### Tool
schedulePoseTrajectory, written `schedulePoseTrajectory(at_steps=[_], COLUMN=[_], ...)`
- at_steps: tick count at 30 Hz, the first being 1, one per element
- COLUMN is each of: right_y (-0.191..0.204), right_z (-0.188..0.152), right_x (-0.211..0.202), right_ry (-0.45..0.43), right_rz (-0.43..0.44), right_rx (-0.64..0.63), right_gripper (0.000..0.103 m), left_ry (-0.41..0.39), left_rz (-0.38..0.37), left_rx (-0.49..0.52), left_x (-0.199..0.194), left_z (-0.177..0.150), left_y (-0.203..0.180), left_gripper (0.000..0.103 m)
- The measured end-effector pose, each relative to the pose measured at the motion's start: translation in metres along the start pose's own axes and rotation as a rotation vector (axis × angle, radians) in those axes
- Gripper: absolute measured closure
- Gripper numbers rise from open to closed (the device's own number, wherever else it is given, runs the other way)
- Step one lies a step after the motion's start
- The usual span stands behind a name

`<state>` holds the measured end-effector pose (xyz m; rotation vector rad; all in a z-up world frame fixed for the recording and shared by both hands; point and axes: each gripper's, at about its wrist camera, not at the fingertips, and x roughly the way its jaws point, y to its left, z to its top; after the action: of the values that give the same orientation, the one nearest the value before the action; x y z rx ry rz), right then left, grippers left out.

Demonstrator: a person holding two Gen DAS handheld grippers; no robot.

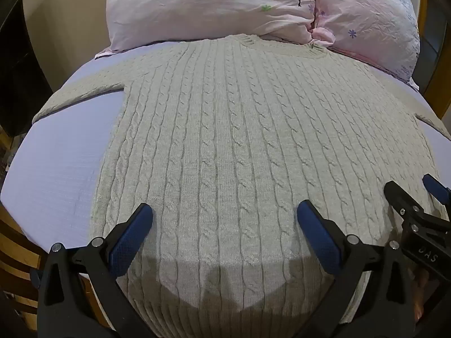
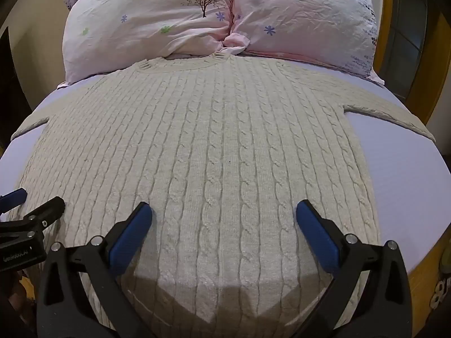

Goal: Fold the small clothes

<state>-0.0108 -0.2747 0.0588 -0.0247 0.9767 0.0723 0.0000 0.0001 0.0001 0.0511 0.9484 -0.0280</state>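
Both grippers, left and right, hung wide open and empty over the sweater, whose thick knit risked bunching if pinched unevenly

A cream cable-knit sweater lies spread flat on a bed with a pale lilac sheet, neckline toward two pink flower-print pillows at the head, its collar just touching them. Both sleeves stretch out to the sides. The right hand-held gripper hangs over the lower part of the sweater, its blue-padded fingers spread wide apart. The left hand-held gripper pokes in at the left edge, over the sweater's side.
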Motion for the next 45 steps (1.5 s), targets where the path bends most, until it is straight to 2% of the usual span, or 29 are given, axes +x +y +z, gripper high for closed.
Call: schedulePoseTrajectory(at_steps=[45], right_y=[-0.0004], right_z=[-0.0023], right_x=[0.0001], right_ry=[-0.016], right_rz=[0.0], right_rx=[0.001], right_gripper=[0.002], left_ry=[-0.016], left_rz=[0.002], left_rx=[0.001], left_x=[-0.003], left_z=[0.0007], left_y=[-0.0008], left_gripper=[0.001])
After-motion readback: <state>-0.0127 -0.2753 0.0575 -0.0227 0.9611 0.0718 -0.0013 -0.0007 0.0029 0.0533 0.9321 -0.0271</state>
